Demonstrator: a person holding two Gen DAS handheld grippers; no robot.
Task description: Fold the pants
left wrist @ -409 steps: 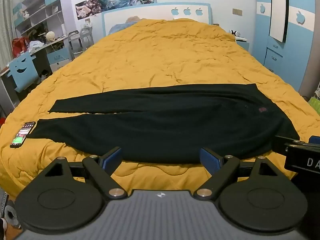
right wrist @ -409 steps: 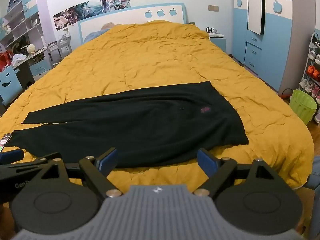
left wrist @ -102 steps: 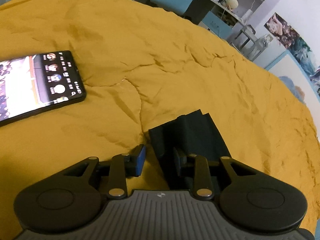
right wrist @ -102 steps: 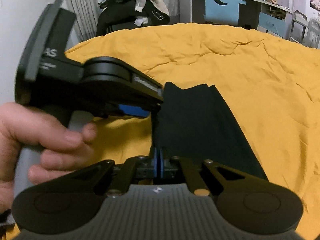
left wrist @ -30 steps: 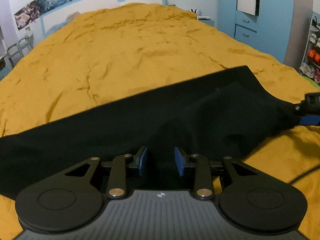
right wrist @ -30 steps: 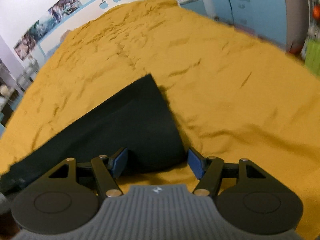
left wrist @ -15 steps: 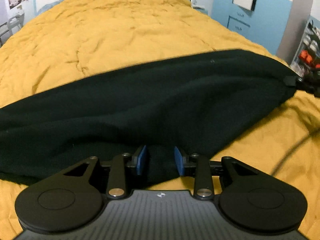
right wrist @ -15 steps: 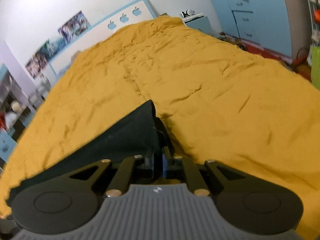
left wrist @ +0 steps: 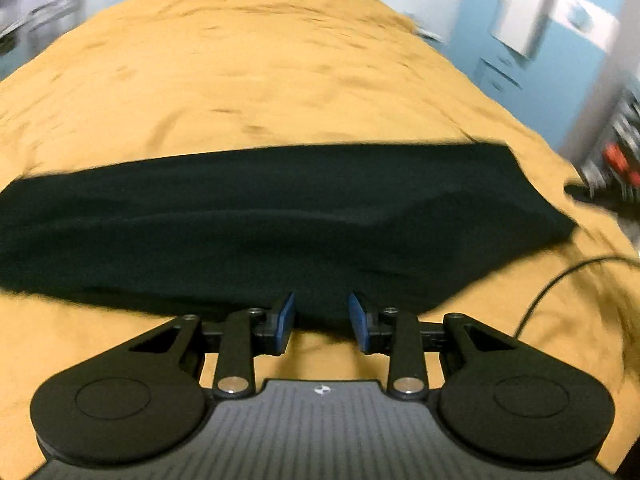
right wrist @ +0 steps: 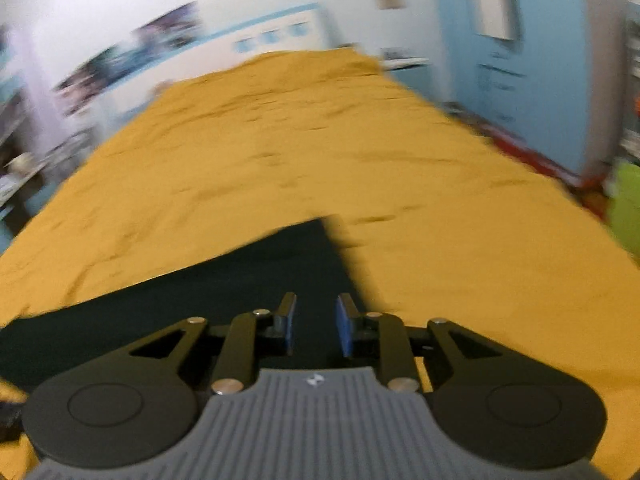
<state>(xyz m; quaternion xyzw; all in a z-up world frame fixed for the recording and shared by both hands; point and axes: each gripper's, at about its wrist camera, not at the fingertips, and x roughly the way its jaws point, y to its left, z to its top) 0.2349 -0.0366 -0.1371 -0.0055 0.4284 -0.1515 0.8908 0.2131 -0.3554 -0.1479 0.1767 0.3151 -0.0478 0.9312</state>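
The black pants [left wrist: 280,216] lie folded lengthwise as one long band across the yellow bedspread [left wrist: 260,72]. My left gripper [left wrist: 320,320] is open at the near edge of the band, with cloth between its blue pads but free of them. My right gripper [right wrist: 314,326] is open above the right end of the pants [right wrist: 224,292], its pads apart. The right gripper's tip [left wrist: 588,194] shows at the far right in the left wrist view, beside the band's right end. Both views are motion-blurred.
A black cable [left wrist: 560,284] runs over the bedspread at the right. Blue wardrobes [right wrist: 520,64] stand to the right of the bed, with a green basket [right wrist: 624,208] on the floor. A headboard [right wrist: 276,32] and posters are at the far wall.
The right gripper has opened and let go of the pants' end. The left gripper's pads have spread wider and it has drawn back a little. The pants now lie flatter.
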